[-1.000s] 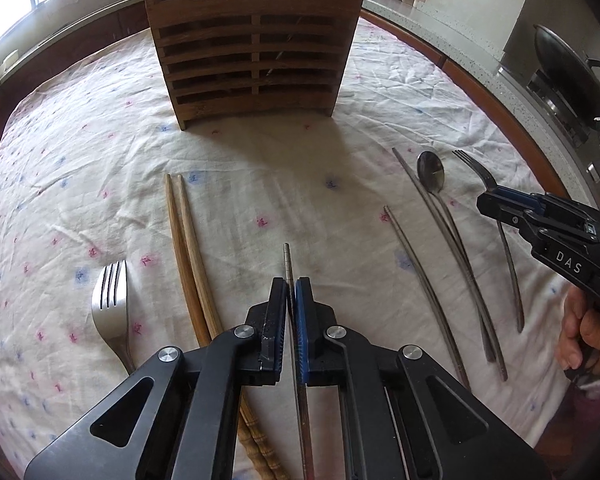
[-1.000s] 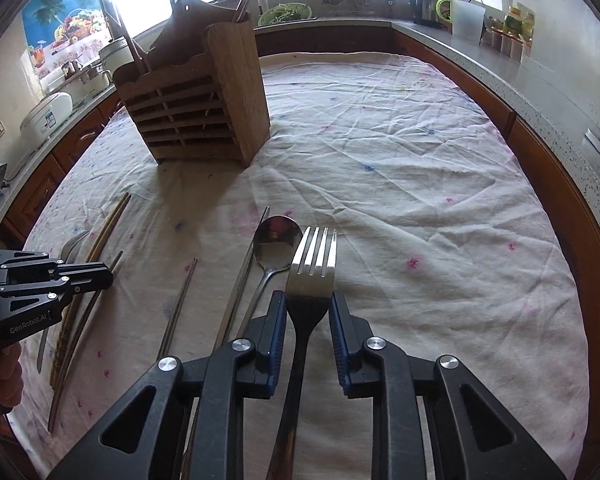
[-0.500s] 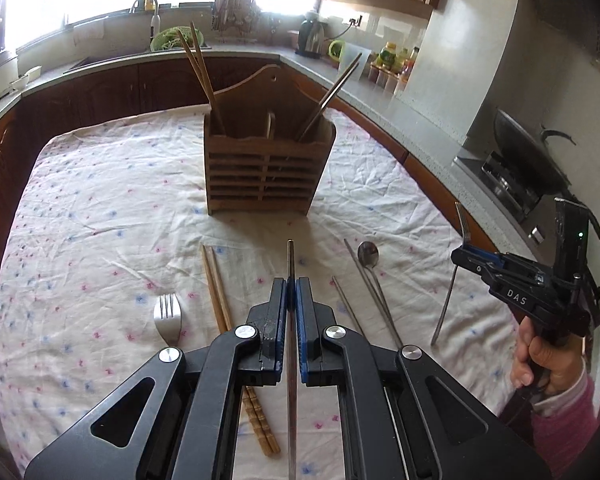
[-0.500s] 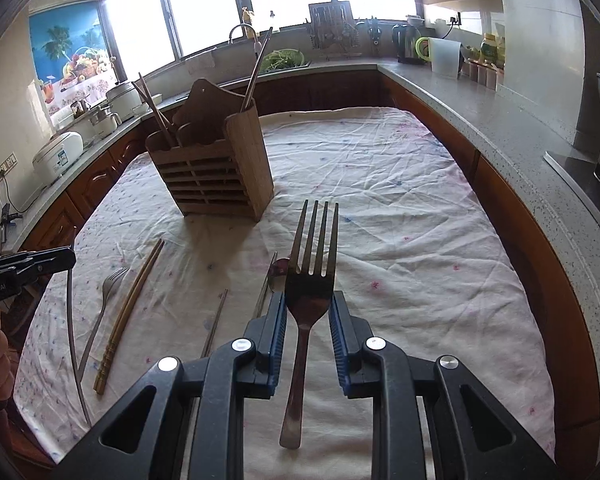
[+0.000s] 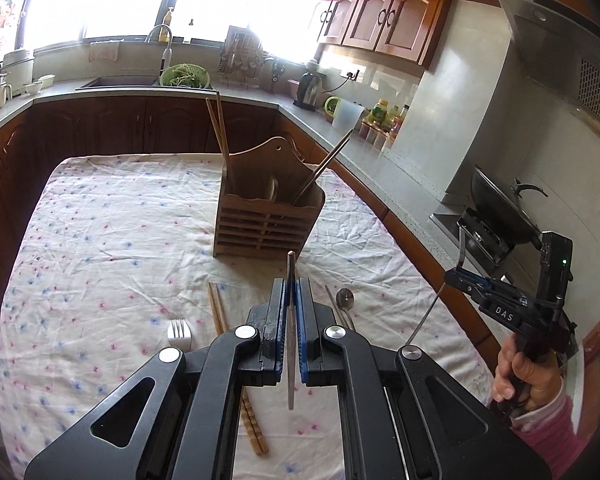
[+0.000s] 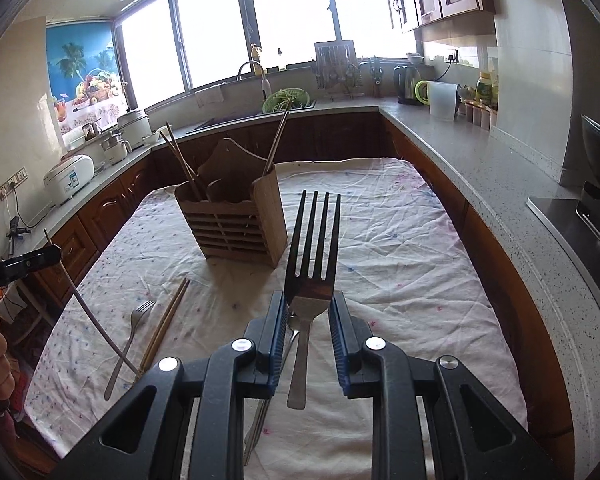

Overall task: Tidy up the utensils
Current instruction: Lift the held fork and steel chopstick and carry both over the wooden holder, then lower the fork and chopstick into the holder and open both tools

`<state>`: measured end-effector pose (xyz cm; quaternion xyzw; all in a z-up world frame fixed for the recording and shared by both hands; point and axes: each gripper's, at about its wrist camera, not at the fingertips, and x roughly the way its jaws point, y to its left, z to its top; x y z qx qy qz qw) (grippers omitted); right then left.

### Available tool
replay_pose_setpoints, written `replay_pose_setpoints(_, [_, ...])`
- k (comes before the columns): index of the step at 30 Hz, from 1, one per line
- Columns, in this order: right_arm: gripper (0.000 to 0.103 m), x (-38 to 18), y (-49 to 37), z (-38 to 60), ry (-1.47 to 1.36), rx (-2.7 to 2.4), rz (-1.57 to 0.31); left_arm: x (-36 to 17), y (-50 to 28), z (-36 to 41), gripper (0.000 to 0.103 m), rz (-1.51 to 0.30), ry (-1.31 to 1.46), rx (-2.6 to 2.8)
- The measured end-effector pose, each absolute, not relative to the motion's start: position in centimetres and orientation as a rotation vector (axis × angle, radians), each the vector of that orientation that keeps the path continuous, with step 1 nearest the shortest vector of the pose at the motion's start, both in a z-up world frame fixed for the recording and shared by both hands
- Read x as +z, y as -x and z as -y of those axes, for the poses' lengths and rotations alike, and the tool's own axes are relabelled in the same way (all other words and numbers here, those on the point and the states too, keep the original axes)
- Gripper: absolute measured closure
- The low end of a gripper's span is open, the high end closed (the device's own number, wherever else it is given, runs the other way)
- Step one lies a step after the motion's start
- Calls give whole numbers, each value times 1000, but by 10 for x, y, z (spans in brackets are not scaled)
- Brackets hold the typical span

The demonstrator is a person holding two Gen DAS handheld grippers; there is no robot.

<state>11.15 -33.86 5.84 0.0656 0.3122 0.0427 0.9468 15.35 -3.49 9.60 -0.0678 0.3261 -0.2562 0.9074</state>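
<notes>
My left gripper [image 5: 291, 286] is shut on a thin metal chopstick [image 5: 291, 320] and holds it above the cloth, pointing at the wooden utensil holder [image 5: 266, 222]. My right gripper [image 6: 308, 300] is shut on a steel fork [image 6: 310, 264], tines up, held above the table in front of the holder [image 6: 236, 220]. The holder has wooden chopsticks [image 5: 220, 136] and a metal utensil [image 5: 324, 168] standing in it. On the cloth lie a pair of wooden chopsticks [image 5: 220, 316], a fork [image 5: 179, 330] and a spoon [image 5: 345, 298].
The table wears a white flowered cloth [image 5: 100, 240]. Wooden counters ring it on three sides. A stove with a wok [image 5: 500, 212] stands at the right. The right gripper also shows in the left wrist view [image 5: 456, 274].
Both grippers have risen well above the table with their utensils. The holder now looks farther away and lower in both views.
</notes>
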Motion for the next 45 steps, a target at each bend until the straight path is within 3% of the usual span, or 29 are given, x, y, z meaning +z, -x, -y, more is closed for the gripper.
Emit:
replay_pose_setpoints(18, [81,81,-149,322,-197,158,-580,140,-184,15,99,-529,198,-492])
replay_pose_setpoints(35, [81,132,-251,303,-229,201,-472,208,-281,20,99,-362,210,-430])
replay_pose_setpoints(45, [81,122,-303,295,-219,201,-473,186,-347,34,99,-386,243,-378])
